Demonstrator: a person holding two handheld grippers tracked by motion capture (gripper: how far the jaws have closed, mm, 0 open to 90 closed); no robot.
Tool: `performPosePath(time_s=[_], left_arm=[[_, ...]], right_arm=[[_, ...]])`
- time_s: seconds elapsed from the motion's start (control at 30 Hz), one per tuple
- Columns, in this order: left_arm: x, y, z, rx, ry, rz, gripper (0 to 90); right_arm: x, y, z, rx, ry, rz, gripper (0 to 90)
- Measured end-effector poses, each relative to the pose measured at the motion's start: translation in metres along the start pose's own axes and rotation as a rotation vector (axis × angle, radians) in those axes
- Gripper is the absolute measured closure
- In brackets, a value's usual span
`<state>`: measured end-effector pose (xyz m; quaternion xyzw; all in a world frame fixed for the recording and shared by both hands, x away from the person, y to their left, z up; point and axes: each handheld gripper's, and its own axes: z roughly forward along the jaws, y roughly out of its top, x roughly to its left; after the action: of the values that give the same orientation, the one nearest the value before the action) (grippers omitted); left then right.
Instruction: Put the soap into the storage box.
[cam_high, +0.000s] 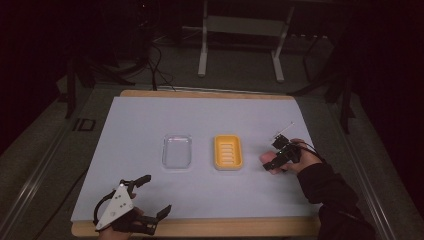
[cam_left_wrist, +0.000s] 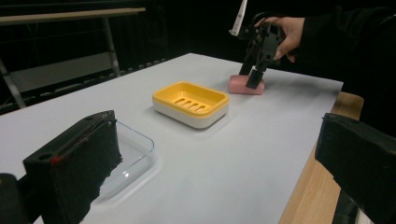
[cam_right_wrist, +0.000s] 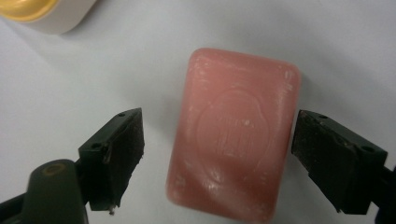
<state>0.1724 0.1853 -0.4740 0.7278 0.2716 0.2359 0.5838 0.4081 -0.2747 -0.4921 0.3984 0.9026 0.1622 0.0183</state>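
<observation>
Straddling the soap (cam_right_wrist: 233, 140), right gripper (cam_right_wrist: 217, 158) fingers open, untouching. Bar looks stiff, slick, light: pinch mid long sides. Left gripper (cam_high: 150, 197) open, idle near.

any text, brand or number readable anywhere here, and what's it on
No text reads clearly.
Pink soap bar: an embossed round stamp with raised lettering, too blurred and worn to read.
Yellow soap dish, clear lid, both grippers: no visible markings.
</observation>
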Motion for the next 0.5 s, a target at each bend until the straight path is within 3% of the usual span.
performPosePath(time_s=[0.37, 0.5], left_arm=[[0.0, 0.0, 0.0, 0.0, -0.002, 0.003, 0.3], [0.0, 0.0, 0.0, 0.002, -0.002, 0.003, 0.3]], right_arm=[[-0.001, -0.001, 0.012, 0.008, -0.036, -0.007, 26.3], [0.0, -0.001, 0.011, 0.008, -0.07, -0.016, 34.6]])
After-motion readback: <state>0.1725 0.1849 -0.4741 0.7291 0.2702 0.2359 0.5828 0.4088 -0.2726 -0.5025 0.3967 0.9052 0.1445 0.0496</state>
